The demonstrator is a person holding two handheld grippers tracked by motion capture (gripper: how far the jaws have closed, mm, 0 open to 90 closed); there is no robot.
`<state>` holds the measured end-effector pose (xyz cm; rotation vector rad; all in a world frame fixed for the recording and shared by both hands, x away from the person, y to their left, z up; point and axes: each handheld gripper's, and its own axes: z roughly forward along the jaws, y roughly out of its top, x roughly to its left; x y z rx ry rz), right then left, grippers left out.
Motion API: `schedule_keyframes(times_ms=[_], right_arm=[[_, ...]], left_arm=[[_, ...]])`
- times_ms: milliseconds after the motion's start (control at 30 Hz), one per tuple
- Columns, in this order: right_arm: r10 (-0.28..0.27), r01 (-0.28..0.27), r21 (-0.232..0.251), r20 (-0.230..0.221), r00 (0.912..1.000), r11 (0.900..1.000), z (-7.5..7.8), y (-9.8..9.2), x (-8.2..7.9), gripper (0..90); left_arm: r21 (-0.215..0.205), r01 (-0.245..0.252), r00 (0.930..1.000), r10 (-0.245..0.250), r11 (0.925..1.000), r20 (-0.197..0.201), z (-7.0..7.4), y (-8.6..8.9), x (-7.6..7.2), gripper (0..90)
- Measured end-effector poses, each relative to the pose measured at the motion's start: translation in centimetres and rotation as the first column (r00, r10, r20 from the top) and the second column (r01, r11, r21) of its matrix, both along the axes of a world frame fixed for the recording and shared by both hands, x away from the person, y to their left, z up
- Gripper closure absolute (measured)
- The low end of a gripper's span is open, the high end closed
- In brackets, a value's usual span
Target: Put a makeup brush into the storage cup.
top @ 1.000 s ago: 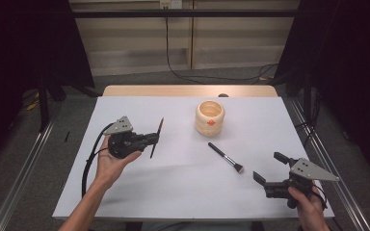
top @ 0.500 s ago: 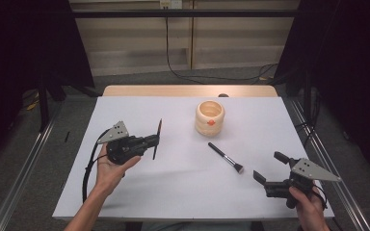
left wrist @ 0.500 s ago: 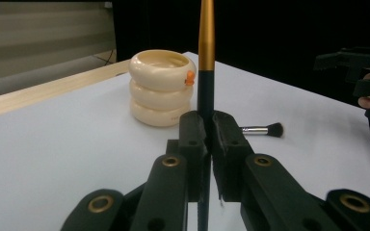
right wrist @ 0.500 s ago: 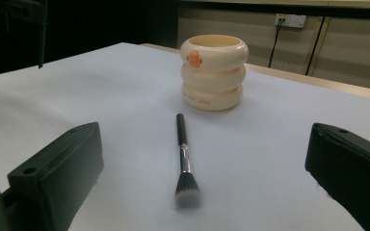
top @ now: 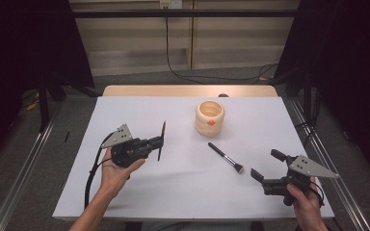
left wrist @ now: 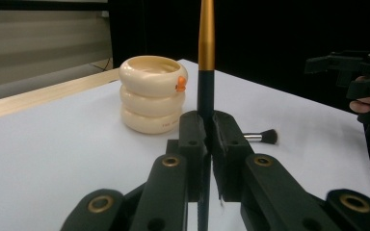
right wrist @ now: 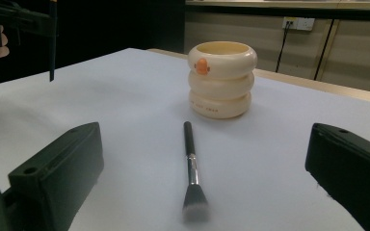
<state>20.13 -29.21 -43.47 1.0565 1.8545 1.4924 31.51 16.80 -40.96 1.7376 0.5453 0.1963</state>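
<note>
- The left tool (top: 160,143) is clamped tight on a thin stick-like brush (left wrist: 205,72), dark at the lower handle and gold/orange higher up. It's gripped low on the dark part, and in the high view it hangs off the surface (top: 139,202), left of centre.
- My guess is it weighs next to nothing and is stiff, but a round smooth handle can twist or slide between flat pads. So a grip near the middle, squarely across the shaft, looks safest.
- The right tool (top: 266,166) has its jaws wide apart with nothing in them. It sits low at the near right corner, aimed at the second brush (right wrist: 191,168).
- That one lies flat on the surface, bristle head toward the right tool and handle pointing at the cup (top: 209,118). Soft bristles will squash, so I'd take it by the black handle or the metal ferrule. Lying flat, it leaves little room to get pads under it.
- The cream ring-stacked cup with the orange duck bit stands upright, between the two tools and farther back. It looks light enough to tip if a handle knocks the rim.
- Nothing else crowds the route; the cable (top: 92,178) trails off the left tool.
</note>
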Motion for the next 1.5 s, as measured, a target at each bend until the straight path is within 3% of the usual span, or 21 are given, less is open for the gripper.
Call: schedule_keyframes(times_ms=[233,367,633,733,867,1167,1400,1500], right_arm=[[0.015,-0.015,0.027,0.013,0.9998,1.0,1.3,0.3,0.6,0.0],[0.064,-0.064,0.007,0.019,0.9978,0.998,1.4,1.4,1.1,0.0],[0.149,-0.151,0.03,0.043,0.9878,0.988,2.0,3.7,1.6,0.0],[0.19,-0.191,0.035,0.042,0.9809,0.981,2.2,4.6,2.0,0.0],[0.257,-0.258,0.062,0.023,0.966,0.964,2.6,6.0,2.3,1.8],[0.329,-0.331,0.087,0.038,0.9437,0.94,3.6,8.3,3.8,7.6],[0.349,-0.349,0.108,0.02,0.9371,0.931,4.0,9.3,5.1,12.3],[0.346,-0.347,0.104,0.024,0.9379,0.932,4.4,9.7,5.6,10.3]], left_arm=[[-0.006,0.017,0.9998,-0.017,0.9998,-0.006,0.1,-0.5,-0.2,83.9],[-0.007,0.025,0.9996,-0.025,0.9997,-0.01,0.3,-0.7,-0.5,83.9],[-0.006,0.049,0.9988,-0.049,0.9988,-0.002,0.7,-1.3,-1.2,83.9],[-0.002,0.056,0.9984,-0.056,0.9984,0.004,0.9,-1.6,-1.4,83.9],[-0.004,0.068,0.9977,-0.068,0.9977,0.008,1.1,-2.1,-1.8,83.9],[-0.002,0.084,0.9965,-0.084,0.9965,0.006,1.2,-3.2,-2.0,83.8],[-0.013,0.099,0.9951,-0.099,0.995,0.003,1.3,-4.2,-1.9,83.8],[-0.014,0.107,0.9942,-0.107,0.9941,0.007,1.5,-4.5,-1.9,83.8]])
